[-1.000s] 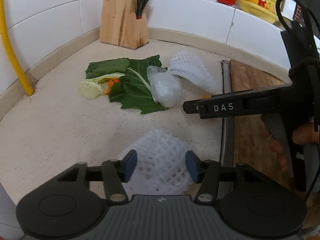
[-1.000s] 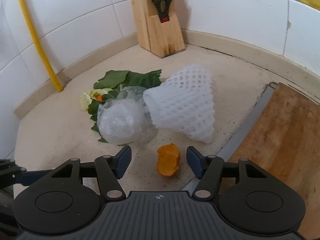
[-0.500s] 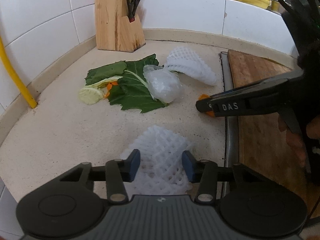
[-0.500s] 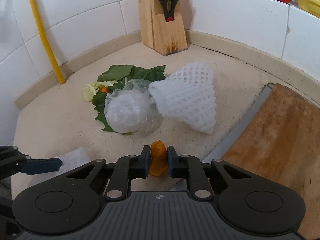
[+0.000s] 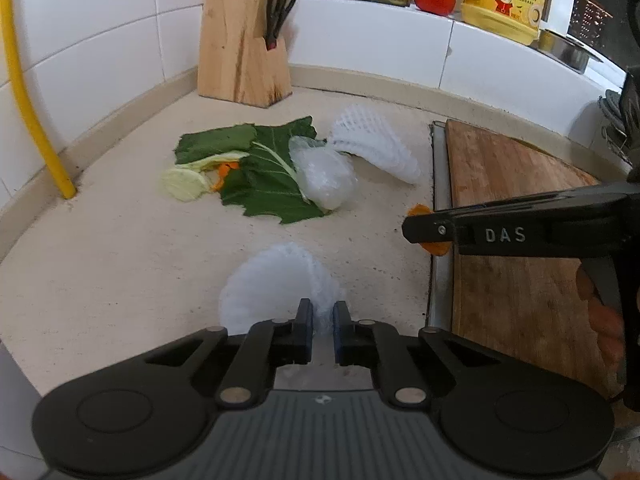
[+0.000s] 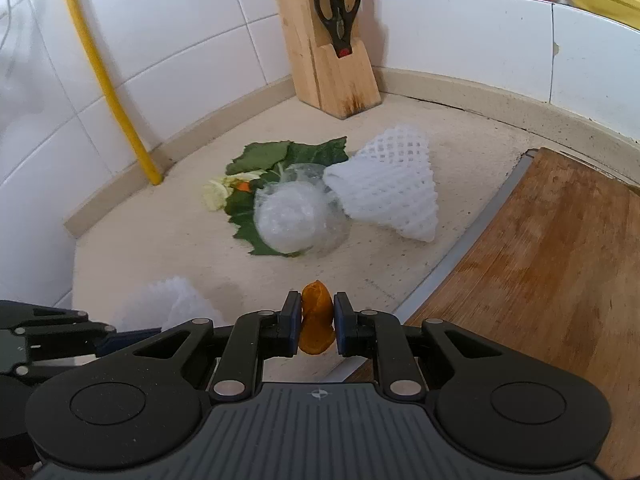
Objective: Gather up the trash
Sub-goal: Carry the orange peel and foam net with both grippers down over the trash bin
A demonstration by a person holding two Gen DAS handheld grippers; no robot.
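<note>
Left gripper jaws have just closed, now pinching the near foam net on the counter. Right gripper clamps the orange peel, lifted slightly. Both pieces secured; leaves, plastic wrap and second net remain

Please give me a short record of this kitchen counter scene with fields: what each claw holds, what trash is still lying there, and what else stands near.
left claw: shut on near foam net; jaws have just been closing
right claw: shut on orange peel
trash on counter: green leaves, clear plastic wrap, far foam net, pale vegetable scraps
counter: beige, speckled
nearby: knife block with scissors, cutting board, yellow pipe
</note>
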